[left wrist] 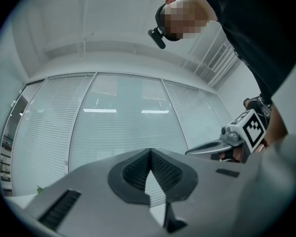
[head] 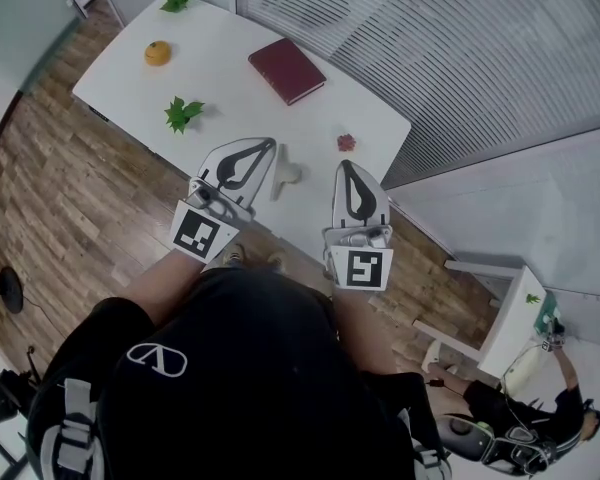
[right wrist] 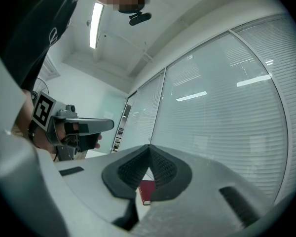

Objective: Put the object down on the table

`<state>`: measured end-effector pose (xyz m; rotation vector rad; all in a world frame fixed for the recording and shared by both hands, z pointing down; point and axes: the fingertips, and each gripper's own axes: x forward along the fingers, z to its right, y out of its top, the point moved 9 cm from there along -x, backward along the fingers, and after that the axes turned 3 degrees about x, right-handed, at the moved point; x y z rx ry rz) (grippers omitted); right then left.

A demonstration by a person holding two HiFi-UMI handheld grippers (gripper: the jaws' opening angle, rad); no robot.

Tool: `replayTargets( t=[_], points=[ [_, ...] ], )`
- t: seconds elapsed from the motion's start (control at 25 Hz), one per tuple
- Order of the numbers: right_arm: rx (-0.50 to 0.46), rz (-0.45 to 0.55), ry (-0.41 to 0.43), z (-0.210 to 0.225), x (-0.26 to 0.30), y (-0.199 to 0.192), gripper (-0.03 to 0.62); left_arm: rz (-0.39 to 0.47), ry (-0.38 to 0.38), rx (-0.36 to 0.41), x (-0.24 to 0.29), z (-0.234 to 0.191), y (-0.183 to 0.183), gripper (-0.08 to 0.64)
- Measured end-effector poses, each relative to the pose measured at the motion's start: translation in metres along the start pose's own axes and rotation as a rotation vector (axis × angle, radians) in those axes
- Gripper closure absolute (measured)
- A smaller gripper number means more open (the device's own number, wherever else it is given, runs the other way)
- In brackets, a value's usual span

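Both tools hover empty with jaws pressed together, left tool point(head: 263, 148) and right tool point(head: 346, 168) above the desk's point(head: 230, 98) near edge. Between them lies a small white object point(head: 286, 172), apparently already set down.

The bench point(head: 230, 98) looks smooth and white. The floor point(head: 60, 198) is brown wood. The book point(head: 287, 70) has a dull dark-red cover. The left hand-held gripper point(left wrist: 150, 151) is dull grey plastic with bumpy black pads point(left wrist: 136, 172).
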<state>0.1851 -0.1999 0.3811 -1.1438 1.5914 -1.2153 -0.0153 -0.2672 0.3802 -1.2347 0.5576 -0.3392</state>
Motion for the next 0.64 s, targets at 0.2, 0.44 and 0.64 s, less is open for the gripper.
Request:
replayTargets(
  t=[0.2, 0.44, 0.64],
  points=[
    [0.000, -0.005, 0.000, 0.0009, -0.0004, -0.0003, 0.589, 0.006, 0.003, -0.003, 0.0003, -0.0008, 0.0008, 0.555],
    [0.006, -0.010, -0.004, 0.0006, -0.0003, -0.0001, 0.589, 0.005, 0.003, -0.004, -0.0002, -0.0019, 0.0005, 0.555],
    [-0.001, -0.007, 0.000, 0.0017, 0.0026, -0.0019, 0.589, -0.005, 0.002, -0.010, 0.0005, -0.0033, -0.0023, 0.555]
  ],
)
